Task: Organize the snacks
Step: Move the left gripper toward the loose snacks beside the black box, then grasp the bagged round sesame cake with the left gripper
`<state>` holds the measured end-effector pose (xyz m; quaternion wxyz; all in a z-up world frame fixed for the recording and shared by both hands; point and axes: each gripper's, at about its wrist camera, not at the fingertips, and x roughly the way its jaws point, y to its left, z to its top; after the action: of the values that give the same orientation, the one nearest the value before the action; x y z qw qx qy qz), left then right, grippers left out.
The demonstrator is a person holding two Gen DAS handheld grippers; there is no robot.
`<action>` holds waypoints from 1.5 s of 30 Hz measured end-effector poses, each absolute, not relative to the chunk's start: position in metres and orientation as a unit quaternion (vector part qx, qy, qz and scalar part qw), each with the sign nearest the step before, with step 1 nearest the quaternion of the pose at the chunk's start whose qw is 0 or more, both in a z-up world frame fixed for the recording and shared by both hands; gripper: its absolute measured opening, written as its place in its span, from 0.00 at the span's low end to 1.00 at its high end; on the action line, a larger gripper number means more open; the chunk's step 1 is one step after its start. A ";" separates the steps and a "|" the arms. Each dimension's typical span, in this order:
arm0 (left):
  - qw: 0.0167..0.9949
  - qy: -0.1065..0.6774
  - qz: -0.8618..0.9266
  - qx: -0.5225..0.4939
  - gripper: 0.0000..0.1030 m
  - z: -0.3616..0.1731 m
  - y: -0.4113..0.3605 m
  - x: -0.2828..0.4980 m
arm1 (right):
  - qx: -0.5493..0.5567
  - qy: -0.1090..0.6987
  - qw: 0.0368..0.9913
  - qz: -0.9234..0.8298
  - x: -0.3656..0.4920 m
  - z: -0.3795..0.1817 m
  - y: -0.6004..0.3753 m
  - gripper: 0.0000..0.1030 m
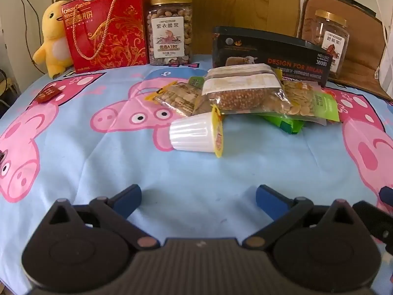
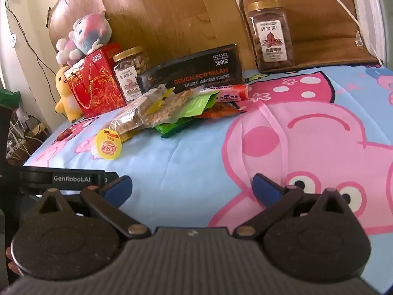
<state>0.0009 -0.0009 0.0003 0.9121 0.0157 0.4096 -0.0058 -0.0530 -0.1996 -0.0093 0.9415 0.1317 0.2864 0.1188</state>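
Observation:
A heap of clear and green snack bags (image 1: 258, 93) (image 2: 162, 110) lies mid-bed on the pig-print sheet. A white ribbed cup with a yellow lid (image 1: 196, 135) (image 2: 108, 146) lies on its side in front of the heap. Behind stand a black box (image 1: 270, 54) (image 2: 196, 73), a red gift box (image 1: 108, 27) (image 2: 95, 83), a gold-lidded nut jar (image 1: 169, 30) (image 2: 130, 73) and a second jar (image 1: 329, 36) (image 2: 272, 36). My left gripper (image 1: 198, 200) is open, short of the cup, with nothing between its fingers. My right gripper (image 2: 191, 188) is open over bare sheet.
A yellow plush (image 1: 52, 39) (image 2: 65, 93) and a pink plush (image 2: 86, 36) sit at the back left by the red box. A small red packet (image 1: 48, 93) lies on the sheet at left. Brown cushions (image 2: 307, 12) line the headboard. The bed's left edge drops off (image 2: 36, 152).

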 end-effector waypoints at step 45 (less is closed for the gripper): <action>0.920 0.322 -0.112 -0.192 0.59 0.015 0.126 -0.017 | 0.113 0.304 0.903 0.282 0.073 0.023 -0.147 0.19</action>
<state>-0.0173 0.1259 0.0149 0.9202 -0.1923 0.3220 -0.1118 0.0729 -0.1475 0.0230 0.9030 0.1126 0.3040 0.2820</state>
